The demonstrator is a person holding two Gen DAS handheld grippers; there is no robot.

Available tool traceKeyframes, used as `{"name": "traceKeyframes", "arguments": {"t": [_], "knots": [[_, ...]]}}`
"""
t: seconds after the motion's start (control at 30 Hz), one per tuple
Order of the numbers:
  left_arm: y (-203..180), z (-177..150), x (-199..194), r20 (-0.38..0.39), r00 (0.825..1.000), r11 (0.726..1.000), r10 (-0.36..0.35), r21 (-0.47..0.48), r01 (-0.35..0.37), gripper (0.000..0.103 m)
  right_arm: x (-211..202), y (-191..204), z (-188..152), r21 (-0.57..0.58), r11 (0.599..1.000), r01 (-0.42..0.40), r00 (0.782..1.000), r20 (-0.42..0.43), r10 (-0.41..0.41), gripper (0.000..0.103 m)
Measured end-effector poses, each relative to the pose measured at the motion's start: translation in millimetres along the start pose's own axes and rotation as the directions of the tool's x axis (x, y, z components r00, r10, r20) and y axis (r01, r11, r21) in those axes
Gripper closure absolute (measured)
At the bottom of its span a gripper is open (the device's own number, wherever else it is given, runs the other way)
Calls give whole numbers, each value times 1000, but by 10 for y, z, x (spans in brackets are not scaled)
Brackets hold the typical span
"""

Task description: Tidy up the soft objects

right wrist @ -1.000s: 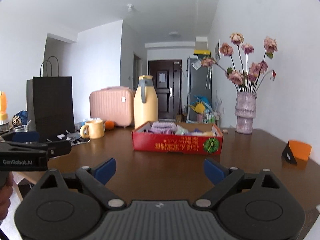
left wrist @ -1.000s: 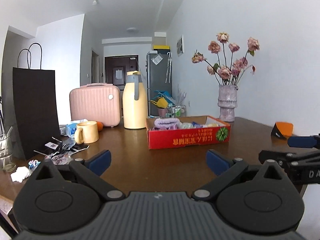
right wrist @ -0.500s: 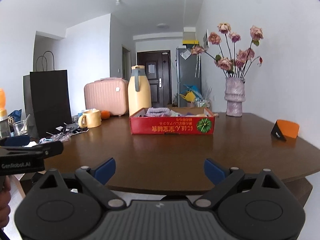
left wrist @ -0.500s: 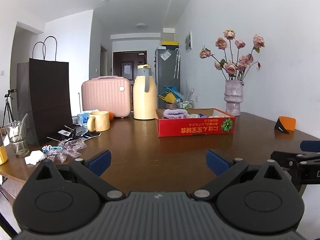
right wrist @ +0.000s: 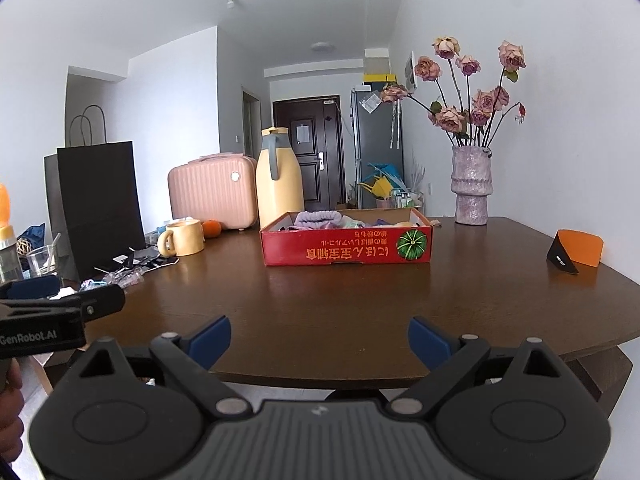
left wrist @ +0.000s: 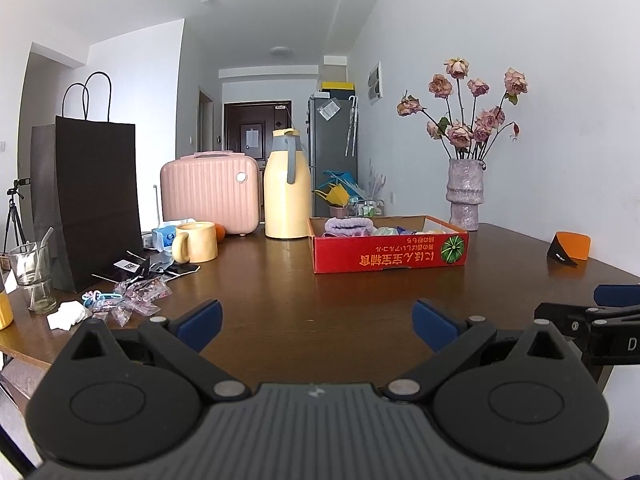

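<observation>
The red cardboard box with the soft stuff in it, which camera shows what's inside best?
The right wrist view: it looks down a little more into the red box, so the purple cloth and other soft items show. The left wrist view sees the box more side-on, contents peeking above the rim.

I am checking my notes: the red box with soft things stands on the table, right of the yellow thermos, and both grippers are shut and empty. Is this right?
One detail is wrong: the left gripper and right gripper are open, not shut, as each wrist view shows. The rest holds: both are empty, and the red box stands on the table, right of the yellow thermos.
</observation>
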State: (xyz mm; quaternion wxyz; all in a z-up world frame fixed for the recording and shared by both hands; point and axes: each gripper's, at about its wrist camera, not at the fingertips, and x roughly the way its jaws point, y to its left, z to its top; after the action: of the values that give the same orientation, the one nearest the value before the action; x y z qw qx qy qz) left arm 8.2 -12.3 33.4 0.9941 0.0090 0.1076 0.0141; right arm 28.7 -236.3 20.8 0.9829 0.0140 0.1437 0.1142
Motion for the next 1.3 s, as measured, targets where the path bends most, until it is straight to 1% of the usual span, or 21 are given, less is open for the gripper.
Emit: {"name": "traceKeyframes", "arguments": {"t": [0.37,1.3], "knots": [[18,-21,13,-10,1000,1000,-9,2,9,0,9,-11,0,10,1000,-12,1000,1,12,7],[4,-16,19,-9,1000,1000,-10,7,10,0,6,-17,-5,15,1000,-2,1000,2,2,7]]}}
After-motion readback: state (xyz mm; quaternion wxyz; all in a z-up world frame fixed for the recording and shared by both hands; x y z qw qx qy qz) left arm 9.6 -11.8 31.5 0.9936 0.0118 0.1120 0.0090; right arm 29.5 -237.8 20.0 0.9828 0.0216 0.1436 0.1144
